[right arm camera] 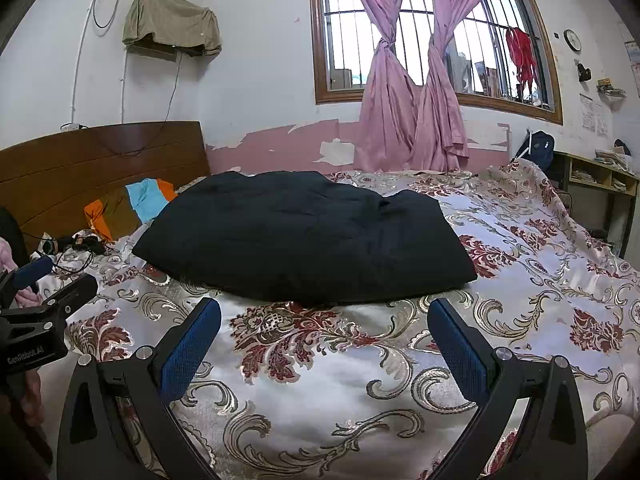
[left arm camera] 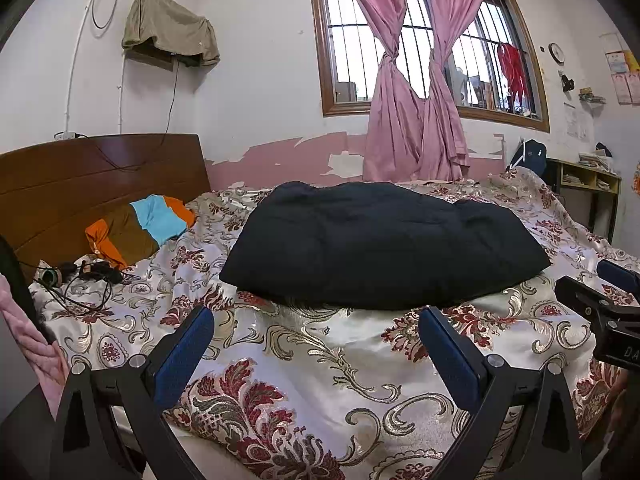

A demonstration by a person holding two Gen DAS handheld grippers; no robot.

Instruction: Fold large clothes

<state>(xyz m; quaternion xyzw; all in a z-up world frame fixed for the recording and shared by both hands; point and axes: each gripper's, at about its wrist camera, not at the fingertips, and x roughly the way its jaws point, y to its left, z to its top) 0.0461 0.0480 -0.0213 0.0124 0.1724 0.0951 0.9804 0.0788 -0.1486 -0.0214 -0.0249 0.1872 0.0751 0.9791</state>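
Note:
A large black garment (left arm camera: 380, 244) lies folded into a thick rectangle on the floral bedspread (left arm camera: 320, 380); it also shows in the right wrist view (right arm camera: 304, 236). My left gripper (left arm camera: 316, 316) is open and empty, held just short of the garment's near edge. My right gripper (right arm camera: 324, 308) is open and empty, also just short of the near edge. Each gripper shows at the side of the other's view: the right gripper (left arm camera: 600, 304) on the right, the left gripper (right arm camera: 44, 292) on the left.
A wooden headboard (left arm camera: 100, 184) stands at the left. An orange, brown and blue cloth (left arm camera: 140, 228) and tangled cables (left arm camera: 80, 276) lie near it. Pink curtains (left arm camera: 416, 112) hang at the barred window. A shelf unit (left arm camera: 588, 180) stands at the far right.

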